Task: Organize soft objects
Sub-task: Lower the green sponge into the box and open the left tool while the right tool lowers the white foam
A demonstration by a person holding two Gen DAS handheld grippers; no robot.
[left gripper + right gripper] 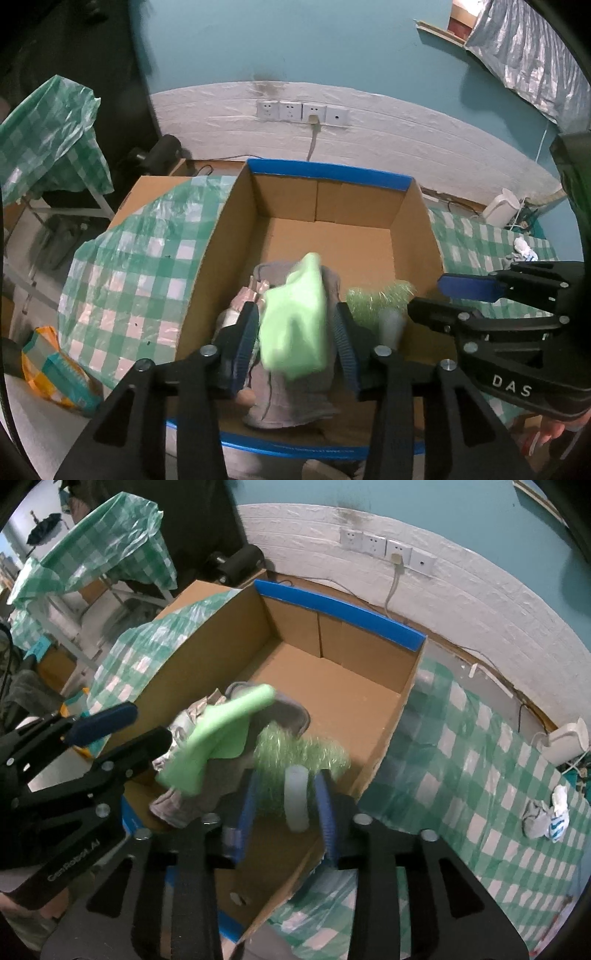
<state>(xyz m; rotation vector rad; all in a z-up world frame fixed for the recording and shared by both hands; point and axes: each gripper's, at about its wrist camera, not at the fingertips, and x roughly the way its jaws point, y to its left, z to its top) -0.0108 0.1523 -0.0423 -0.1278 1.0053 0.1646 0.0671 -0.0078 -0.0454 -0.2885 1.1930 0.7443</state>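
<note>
An open cardboard box [328, 236] with blue-taped rims stands on a green checked cloth; it also shows in the right wrist view [332, 686]. My left gripper [295, 332] is open over the box, and a blurred light green cloth [295, 317] hangs between its spread fingers, above a grey cloth [291, 398] in the box. The green cloth [221, 734] and grey cloth [184, 801] also show in the right wrist view. My right gripper [288, 797] is open over the box's near right part, with a pale handle [295, 797] of a shiny green tinsel duster [295, 753] between its fingers.
Balled socks [546, 816] lie on the checked cloth [461, 775] right of the box. A white kettle [565, 742] stands at the far right by the wall. An orange and teal packet [55, 369] lies left of the box. A second covered table [48, 136] stands far left.
</note>
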